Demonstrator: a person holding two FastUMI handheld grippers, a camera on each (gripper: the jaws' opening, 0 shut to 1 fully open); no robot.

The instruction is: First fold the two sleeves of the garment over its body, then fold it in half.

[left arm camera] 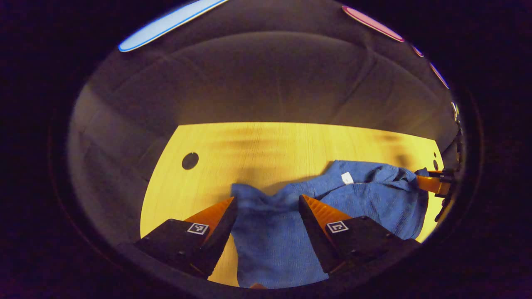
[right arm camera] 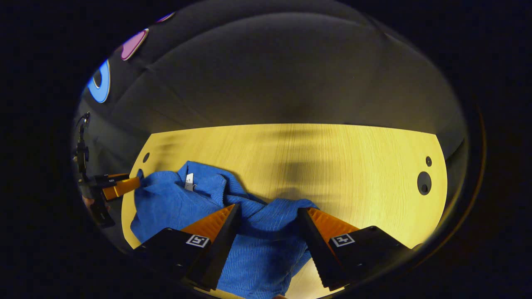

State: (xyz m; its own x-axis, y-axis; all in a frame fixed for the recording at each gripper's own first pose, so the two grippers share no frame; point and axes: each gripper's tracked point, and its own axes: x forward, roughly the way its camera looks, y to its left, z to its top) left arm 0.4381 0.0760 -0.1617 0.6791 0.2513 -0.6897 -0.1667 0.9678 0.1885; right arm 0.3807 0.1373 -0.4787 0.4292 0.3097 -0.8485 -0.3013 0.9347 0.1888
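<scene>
A: Where was the garment (left arm camera: 291,232)?

B: Blue knit, crumpled in a loose heap on the wooden worktop (left arm camera: 257,145), at its near edge. It showed in the right gripper view too (right arm camera: 174,203). It was bunched, not spread flat.

A: Left hand-held gripper (left arm camera: 268,203)?

B: Fingers spread wide, the garment's cloth lying in the gap between them. One corner of the garment reached the inner side of one finger; whether the fingers touched the cloth I could not tell. In the right gripper view that same gripper (right arm camera: 124,187) sat at the garment's far side, its tip at the cloth edge.

A: Right hand-held gripper (right arm camera: 268,209)?

B: Also spread apart, a fold of the garment humped between the fingers. In the left gripper view it appeared at the garment's far end (left arm camera: 432,182), tip against the cloth.

A: Any writing?

B: A small white tag (left arm camera: 347,178) on the garment near its upper edge, seen again in the right gripper view (right arm camera: 189,182); too small to read. Each finger carried a square black-and-white marker, not legible text.

A: Else?

B: Round holes (right arm camera: 424,182) in the worktop beyond the garment.
</scene>
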